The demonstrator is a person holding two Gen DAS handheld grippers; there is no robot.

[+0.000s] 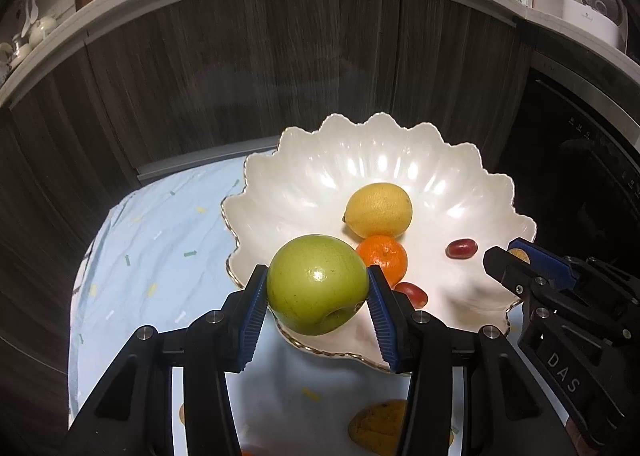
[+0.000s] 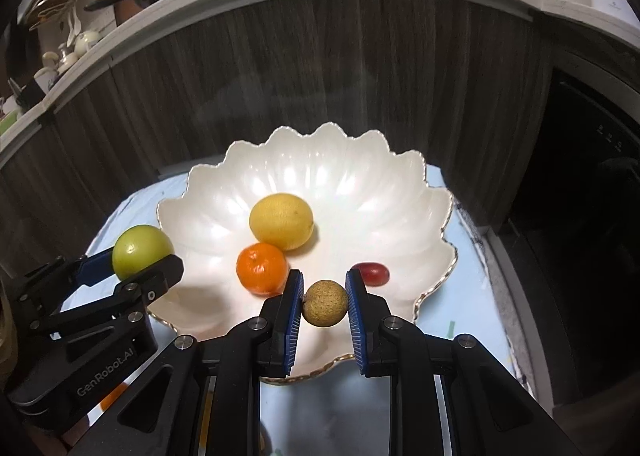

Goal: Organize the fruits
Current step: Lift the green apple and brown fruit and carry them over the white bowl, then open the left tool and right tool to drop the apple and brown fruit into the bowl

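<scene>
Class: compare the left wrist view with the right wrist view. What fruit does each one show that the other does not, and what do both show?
Only the left wrist view shows a second red grape behind its claw finger and a brownish fruit on the cloth below. Only the right wrist view shows clearly the small tan fruit held in the right claw. Both show the white scalloped bowl, lemon, orange, a red grape, and the green apple in the left claw.

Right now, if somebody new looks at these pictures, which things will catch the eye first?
First the big white shell-shaped bowl on the pale blue cloth, holding a lemon, a mandarin and red grapes. Then the green apple clamped in the left gripper at the bowl's near rim, and a small brown fruit in the right gripper.
</scene>
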